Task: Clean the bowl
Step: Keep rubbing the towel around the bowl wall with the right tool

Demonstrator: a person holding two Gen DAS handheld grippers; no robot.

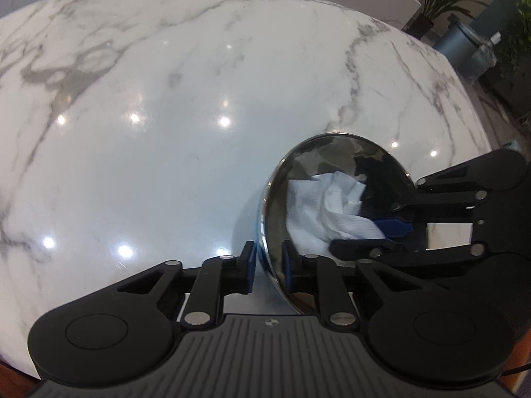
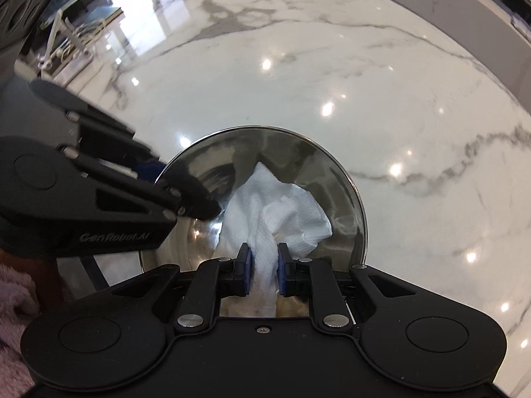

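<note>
Steel bowl (image 1: 335, 212) is sitting on the white marble table (image 1: 166, 132), showing at about 4 o'clock in my left wrist view and dead centre in my right wrist view (image 2: 265, 179). My left gripper (image 1: 268, 265) is clamping the bowl's rim, one blue pad outside the wall and the other inside, jaws closed down onto the metal edge. My right gripper (image 2: 264, 267) is pinching a crumpled white paper towel (image 2: 275, 219) between its blue pads; the towel's bulk is spilling forward into the bowl toward 12 o'clock and is lying against the inner wall. From the left wrist view the same towel (image 1: 328, 212) is bunching in the middle of the bowl, with my right gripper (image 1: 388, 232) reaching in from 3 o'clock. From the right wrist view my left gripper (image 2: 186, 195) is coming in from 9 o'clock and is meeting the rim at the bowl's left side. Bowl interior is reflecting dark gripper parts and ceiling lights; whether any residue is remaining I cannot tell. Potted plants (image 1: 441, 0) and a grey bin (image 1: 464, 46) are standing beyond the table's far edge at 1 o'clock.
</note>
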